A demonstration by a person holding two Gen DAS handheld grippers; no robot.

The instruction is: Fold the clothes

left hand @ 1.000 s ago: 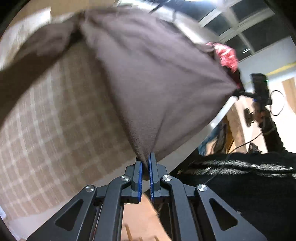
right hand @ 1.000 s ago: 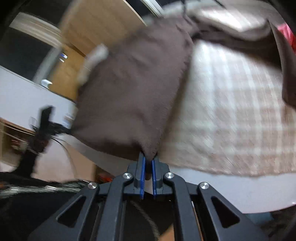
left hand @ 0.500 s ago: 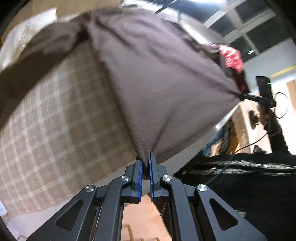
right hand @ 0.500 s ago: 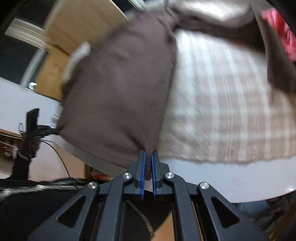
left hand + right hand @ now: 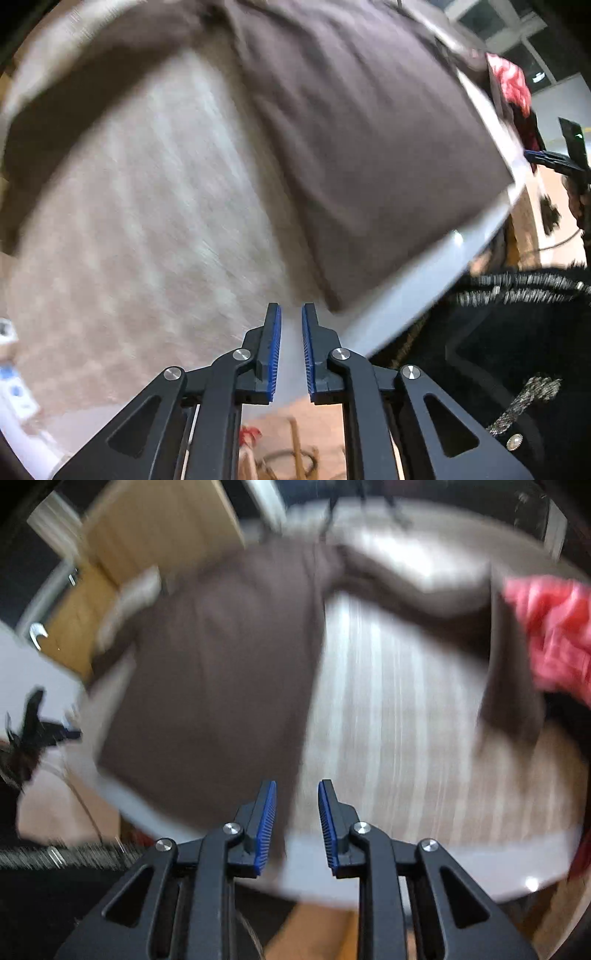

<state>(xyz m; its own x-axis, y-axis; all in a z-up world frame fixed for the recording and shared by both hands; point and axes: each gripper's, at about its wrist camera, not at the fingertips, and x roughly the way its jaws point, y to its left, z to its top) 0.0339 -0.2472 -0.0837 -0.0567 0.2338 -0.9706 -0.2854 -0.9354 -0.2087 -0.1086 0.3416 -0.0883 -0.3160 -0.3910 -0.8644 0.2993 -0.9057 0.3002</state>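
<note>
A dark brown garment (image 5: pixel 369 140) lies on the checked beige cloth (image 5: pixel 147 221) covering the table, its near hem at the table's white edge (image 5: pixel 417 284). My left gripper (image 5: pixel 291 317) is open, its blue pads empty, just left of the garment's near corner. In the right wrist view the same brown garment (image 5: pixel 221 686) lies flat on the checked cloth (image 5: pixel 399 731), one part stretching to the right. My right gripper (image 5: pixel 296 794) is open over the garment's near corner with nothing between its pads. Both views are blurred by motion.
A red garment (image 5: pixel 554 635) is bunched at the far right of the table, also seen as the red garment (image 5: pixel 511 83). A person's black sleeve (image 5: pixel 517 332) is at right. The other gripper (image 5: pixel 554 160) shows past the table edge. A wooden cabinet (image 5: pixel 147 554) stands behind.
Both grippers have opened and let go of the brown garment's corners. The garment has dropped flat onto the checked cloth. Both grippers have pulled back slightly toward the table's near edge.
</note>
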